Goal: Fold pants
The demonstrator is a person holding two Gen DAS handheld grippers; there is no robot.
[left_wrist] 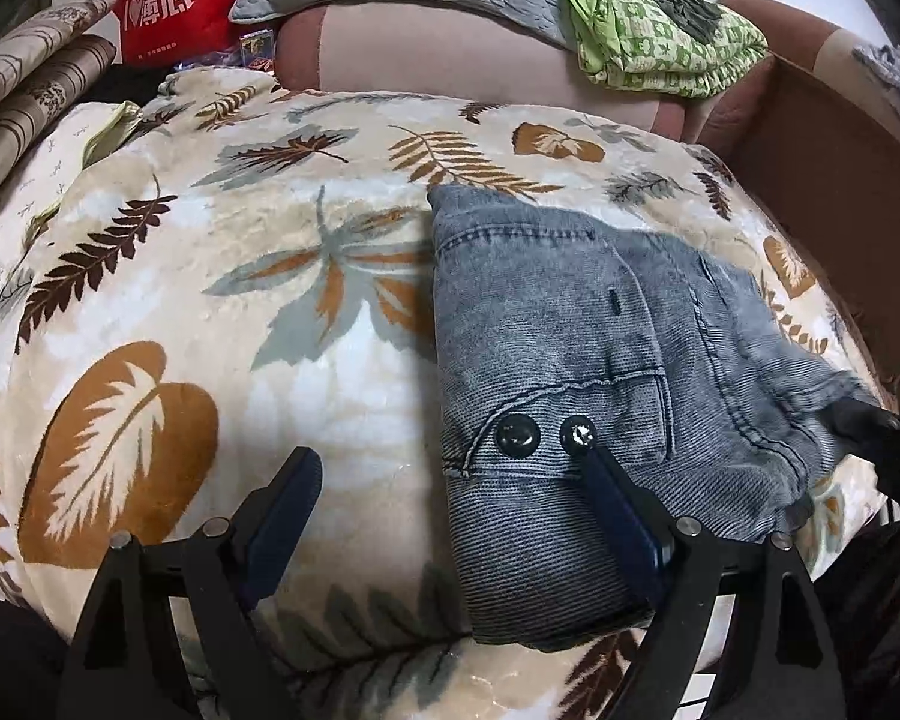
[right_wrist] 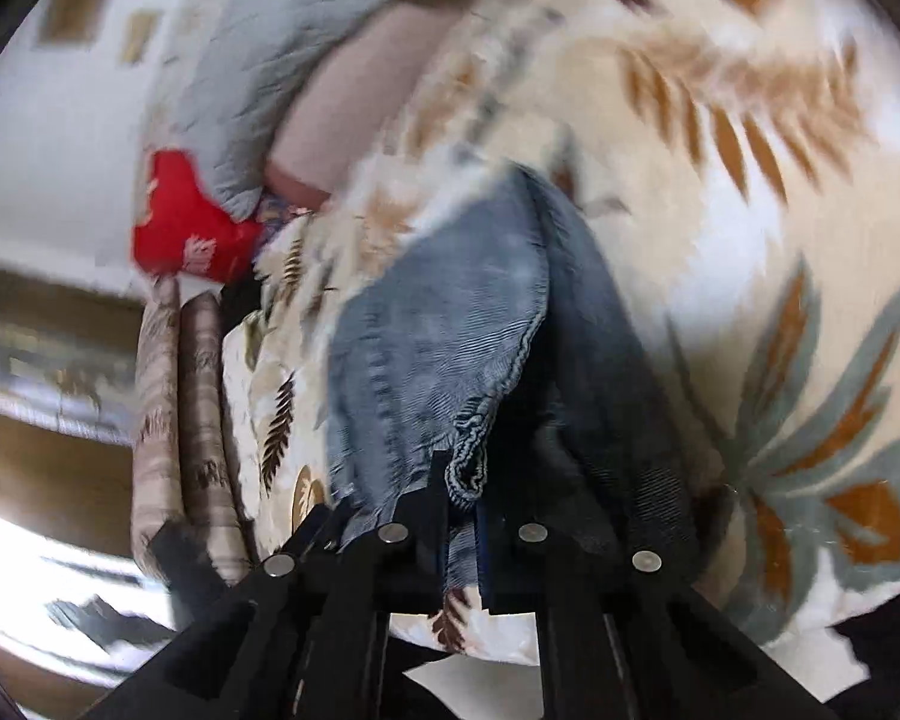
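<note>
Fingers of the right gripper (right_wrist: 459, 501) pinch a bunched edge of the pants (right_wrist: 444, 324), lifting it off the blanket (right_wrist: 750, 192). Left gripper (left_wrist: 444, 468) stands spread, one finger over the folded pants (left_wrist: 570, 360), the other over the bed.

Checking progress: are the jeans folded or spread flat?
Folded: the jeans lie doubled in layers on the leaf-print blanket, one edge pinched in the right gripper.

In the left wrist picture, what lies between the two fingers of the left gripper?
Mostly bare leaf-print blanket, plus the jeans' waistband edge with two dark buttons. The left gripper stands open.
</note>
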